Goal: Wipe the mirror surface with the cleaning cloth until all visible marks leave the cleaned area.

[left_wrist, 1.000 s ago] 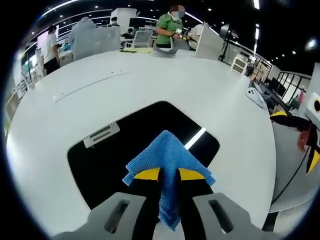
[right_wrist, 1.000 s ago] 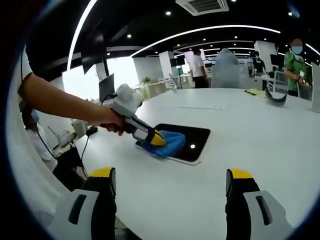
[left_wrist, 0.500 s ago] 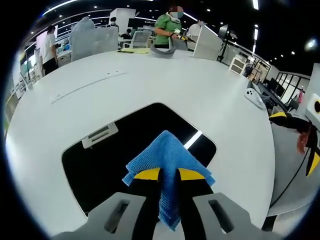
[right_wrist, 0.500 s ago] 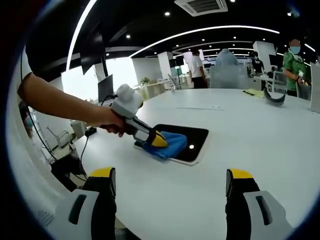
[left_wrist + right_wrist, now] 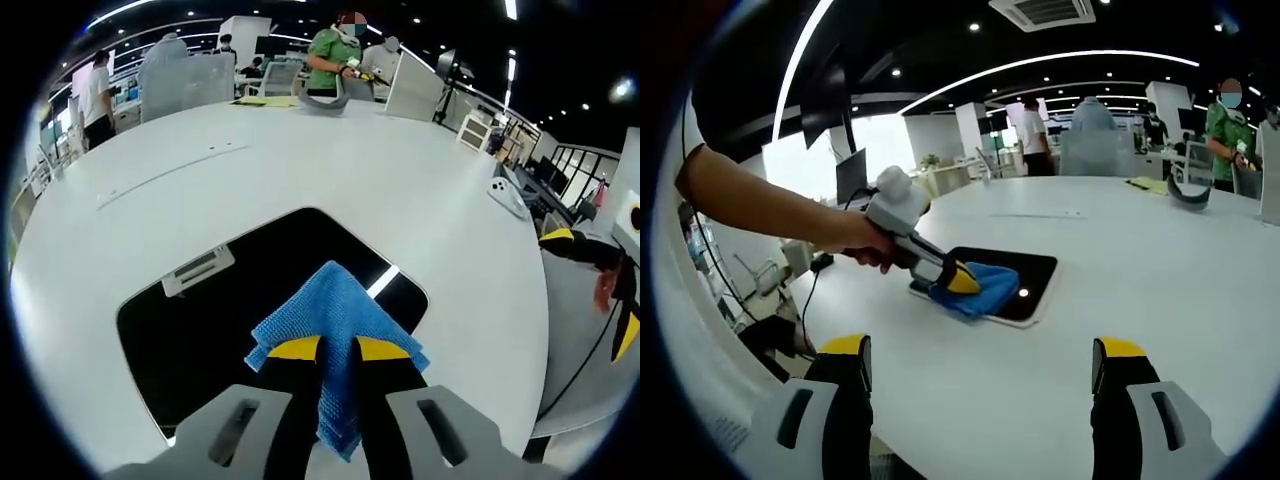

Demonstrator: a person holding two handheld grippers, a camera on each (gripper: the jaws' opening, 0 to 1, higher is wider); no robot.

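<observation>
Two tongs in play. My left tongs (image 5: 338, 350) are clamped on the blue cleaning cloth (image 5: 335, 310), which is pressed onto the near right part of the mirror (image 5: 230, 310). The mirror lies flat on the white table (image 5: 330, 170), dark, reflecting a bright ceiling-light strip (image 5: 382, 282). A small grey tab (image 5: 198, 270) sits at its left edge.

Change over the last second: in the left gripper view the mirror's dark area has spread wider to the left and toward me while the cloth sits the same between the tips, so I judge the cloth is sliding across the glass in a slow wipe stroke. In the right gripper view the left tongs (image 5: 958, 281) and cloth (image 5: 985, 288) have crept slightly right along the mirror (image 5: 1025, 280). Means wiping is under way, not done. Marks too small to tell, so I can't call the surface clean.

My right tongs (image 5: 980, 385) hang wide apart above the table near edge, holding nothing, well apart from the mirror. People stand at the far side.
</observation>
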